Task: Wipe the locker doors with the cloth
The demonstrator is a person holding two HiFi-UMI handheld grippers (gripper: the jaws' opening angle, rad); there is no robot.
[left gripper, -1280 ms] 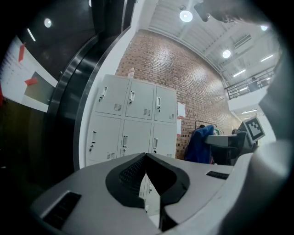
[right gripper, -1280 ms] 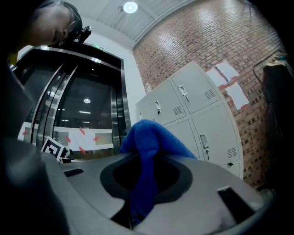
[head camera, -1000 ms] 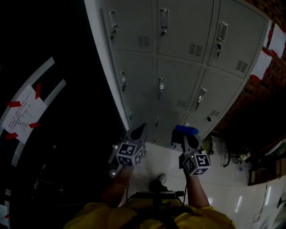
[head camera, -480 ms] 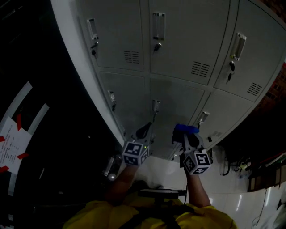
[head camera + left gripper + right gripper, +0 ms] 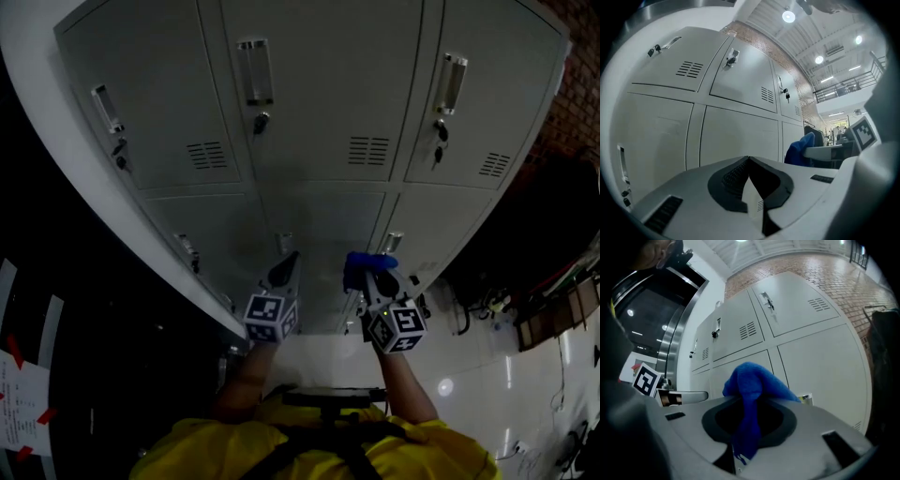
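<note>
The right gripper (image 5: pixel 378 281) is clamping the blue cloth (image 5: pixel 366 262) near the locker doors (image 5: pixel 309 103). The left gripper (image 5: pixel 284 272) is hovering alongside, jaws together.

I see a glossy pale floor (image 5: pixel 487 394) below me, catching spots of light, with the grey bank of lockers (image 5: pixel 319 94) standing directly on it and some dim clutter (image 5: pixel 483 309), too dark to name, beside its right end.
</note>
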